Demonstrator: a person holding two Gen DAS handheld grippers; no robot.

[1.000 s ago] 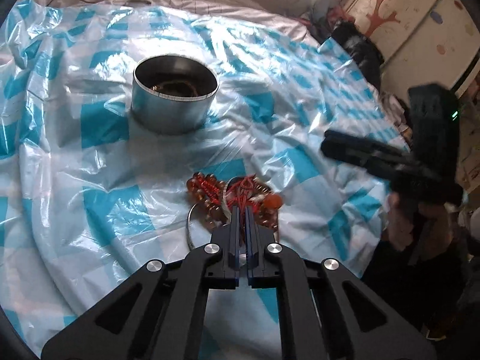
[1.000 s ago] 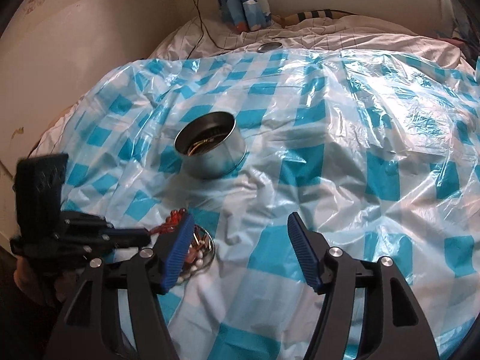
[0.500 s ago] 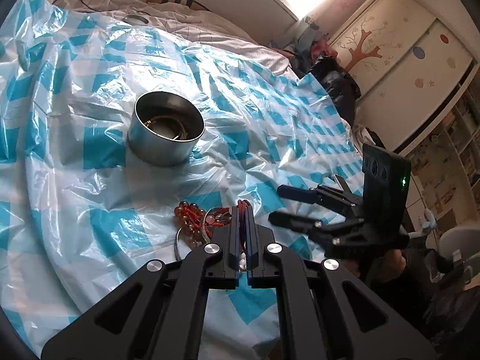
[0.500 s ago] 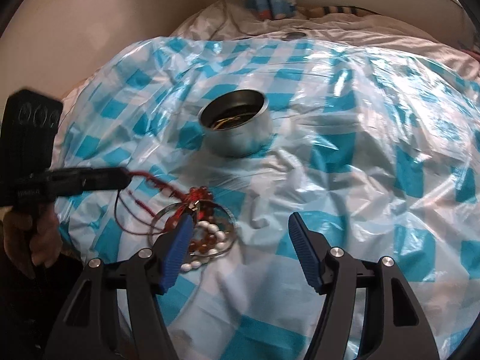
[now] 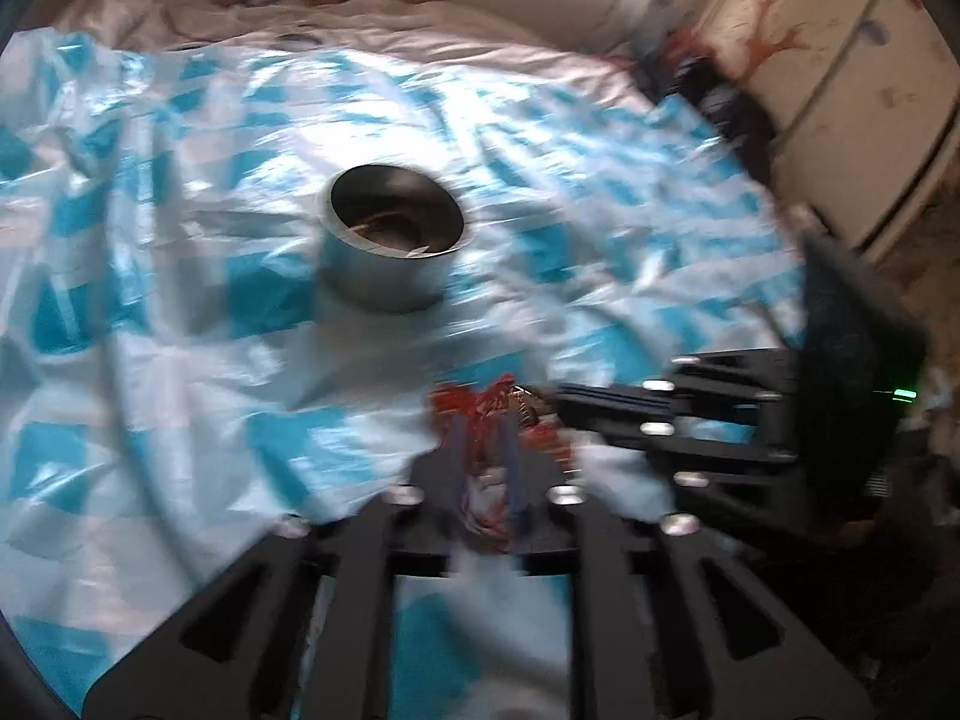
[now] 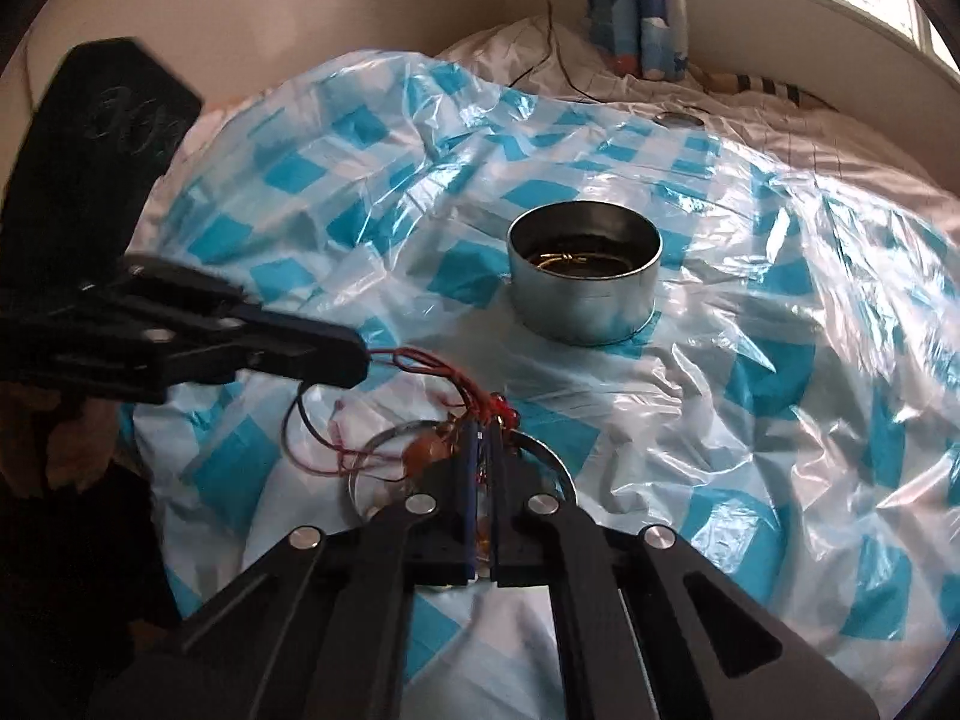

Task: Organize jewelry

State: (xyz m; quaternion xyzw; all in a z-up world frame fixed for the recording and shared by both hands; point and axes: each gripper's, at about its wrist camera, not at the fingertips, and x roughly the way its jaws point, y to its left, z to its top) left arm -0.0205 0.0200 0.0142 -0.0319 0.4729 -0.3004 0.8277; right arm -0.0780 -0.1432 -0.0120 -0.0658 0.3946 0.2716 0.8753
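A tangle of red cord and amber and white beads (image 6: 444, 438) lies on the blue-checked plastic sheet, over a silver bangle (image 6: 549, 456). My right gripper (image 6: 483, 432) is shut on the beaded part of the tangle. My left gripper (image 6: 354, 360) is shut on a red cord (image 6: 414, 357) that runs taut to the tangle. In the blurred left wrist view the left gripper (image 5: 483, 420) holds red cord (image 5: 474, 402), with the right gripper (image 5: 564, 405) close on its right. A round metal tin (image 6: 585, 273) (image 5: 390, 246) holding gold jewelry stands beyond.
The plastic sheet (image 6: 780, 360) covers a bed with white bedding (image 6: 780, 120) behind. A small round lid (image 6: 678, 118) lies at the far edge. A cable (image 6: 555, 30) hangs on the wall. A white cabinet (image 5: 840, 90) stands at the right.
My right gripper has closed from wide open onto the bead tangle. My left gripper has pulled its red cord out to the left, and the left wrist view has swung and blurred.
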